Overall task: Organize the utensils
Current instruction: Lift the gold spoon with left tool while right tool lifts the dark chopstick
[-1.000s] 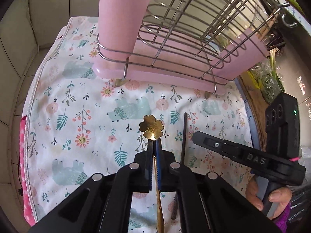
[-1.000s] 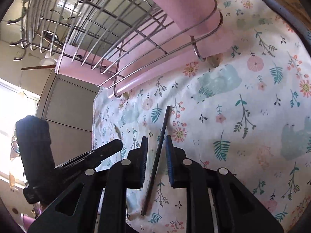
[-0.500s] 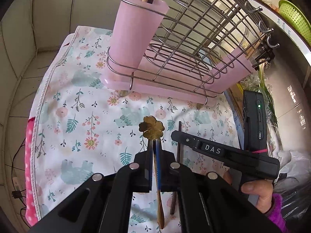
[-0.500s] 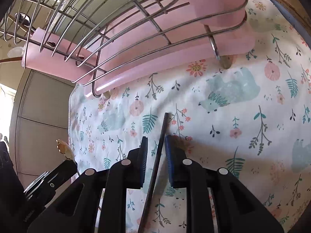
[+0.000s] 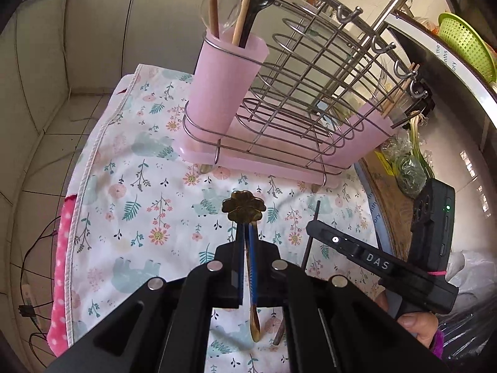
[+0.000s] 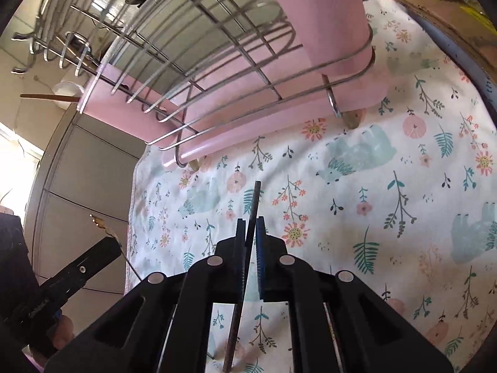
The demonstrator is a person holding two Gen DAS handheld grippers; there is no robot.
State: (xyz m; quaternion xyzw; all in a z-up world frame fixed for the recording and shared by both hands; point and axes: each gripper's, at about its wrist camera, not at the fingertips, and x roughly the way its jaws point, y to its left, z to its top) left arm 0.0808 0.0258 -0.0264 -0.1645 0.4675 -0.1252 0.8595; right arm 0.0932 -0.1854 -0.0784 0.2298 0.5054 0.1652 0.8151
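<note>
My left gripper (image 5: 245,233) is shut on a gold spoon (image 5: 243,209) with a flower-shaped end and holds it above the floral cloth. A pink utensil cup (image 5: 223,93) with wooden sticks and a black utensil stands in the wire dish rack (image 5: 310,99) ahead. My right gripper (image 6: 250,227) is shut on a dark chopstick (image 6: 253,205) that runs between its fingers, low over the cloth. The chopstick (image 5: 312,227) and the right gripper (image 5: 316,228) also show in the left wrist view, to the right of the spoon.
The rack sits on a pink drip tray (image 5: 267,164) on the floral cloth (image 5: 139,205). A second pink cup (image 6: 323,18) stands at the rack's other end. Cables (image 5: 34,255) hang at the left table edge. A green basket (image 5: 466,43) and bags lie at the right.
My left gripper has risen and pulled back with the spoon, so the pink cup's top now shows. My right gripper has closed on the chopstick.
</note>
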